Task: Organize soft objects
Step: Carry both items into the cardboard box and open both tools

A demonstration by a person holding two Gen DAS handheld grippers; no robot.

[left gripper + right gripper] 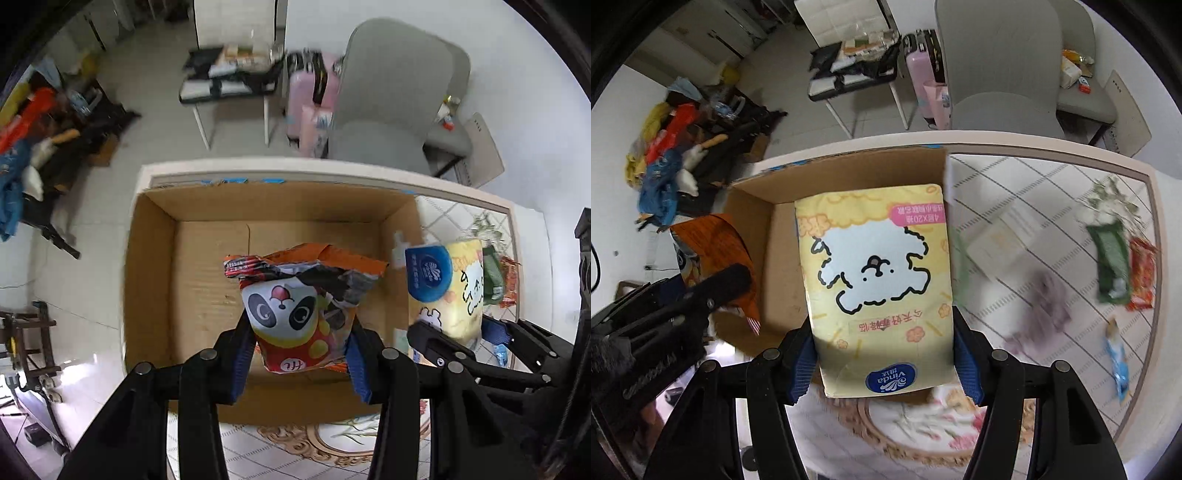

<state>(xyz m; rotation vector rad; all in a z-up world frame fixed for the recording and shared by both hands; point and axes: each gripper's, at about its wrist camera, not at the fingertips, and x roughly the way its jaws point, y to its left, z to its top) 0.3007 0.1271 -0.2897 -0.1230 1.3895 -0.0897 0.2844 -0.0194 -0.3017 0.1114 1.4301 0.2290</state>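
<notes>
My left gripper (301,350) is shut on an orange snack bag with a panda face (299,306) and holds it above the open cardboard box (207,295). My right gripper (886,365) is shut on a yellow tissue pack with a white dog drawing (875,280), held over the box's right part (775,236). The tissue pack also shows in the left wrist view (447,291), just right of the box wall. The snack bag shows at the left of the right wrist view (713,251). The box floor looks bare.
The box stands on a white table with a patterned cloth (1052,206). On the cloth to the right lie a green packet (1112,262), a red packet (1143,277), a blue packet (1117,365), a purple cloth (1041,310) and a pale box (1001,240). A grey chair (391,107) stands behind the table.
</notes>
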